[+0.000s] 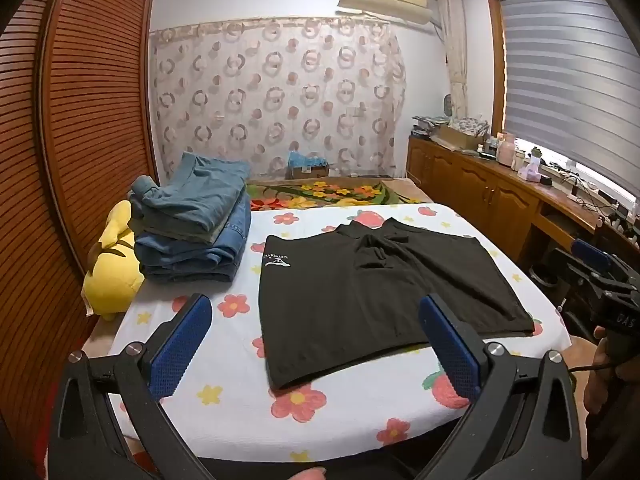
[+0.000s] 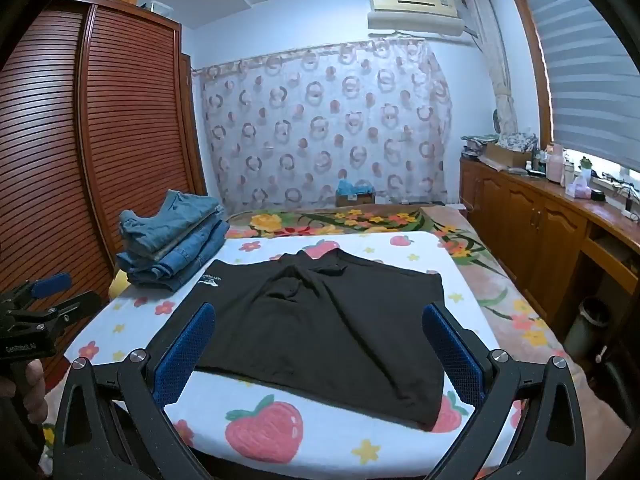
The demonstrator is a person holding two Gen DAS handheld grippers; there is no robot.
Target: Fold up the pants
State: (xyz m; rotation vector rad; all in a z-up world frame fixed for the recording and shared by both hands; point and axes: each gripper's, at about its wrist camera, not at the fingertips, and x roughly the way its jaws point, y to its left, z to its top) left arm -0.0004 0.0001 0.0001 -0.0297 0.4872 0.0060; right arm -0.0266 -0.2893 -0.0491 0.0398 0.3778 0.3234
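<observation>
The black pants (image 1: 384, 300) lay spread flat on the floral sheet (image 1: 224, 368), roughly at the centre of the left wrist view and occupying the span from 9 to 3 o'clock. They were short in the leg, with the two leg openings toward the camera and the waist at the far, 12 o'clock side. The fabric was matte, soft and dark, lightly creased around the crotch seam, with a small white logo (image 1: 277, 261) at about 10 o'clock on the garment. In the right wrist view the same pants (image 2: 320, 328) sat centrally, the near hem overlapping a printed strawberry.

The sheet was white cotton-like cloth printed with pink flowers, yellow stars and strawberries. At 10 o'clock from the pants stood a stack of folded denim (image 1: 192, 232), blue, thick and coarse-woven, apart from the pants. Beside it, at 9 o'clock, was a yellow plush toy (image 1: 112, 272).

The left gripper (image 1: 316, 344) was released, its blue dimpled pads (image 1: 180, 348) spread wide above the near hem and holding nothing. The right gripper (image 2: 320, 352) was likewise released, pads (image 2: 452, 356) wide apart over the pants and not seen to be touching them.
</observation>
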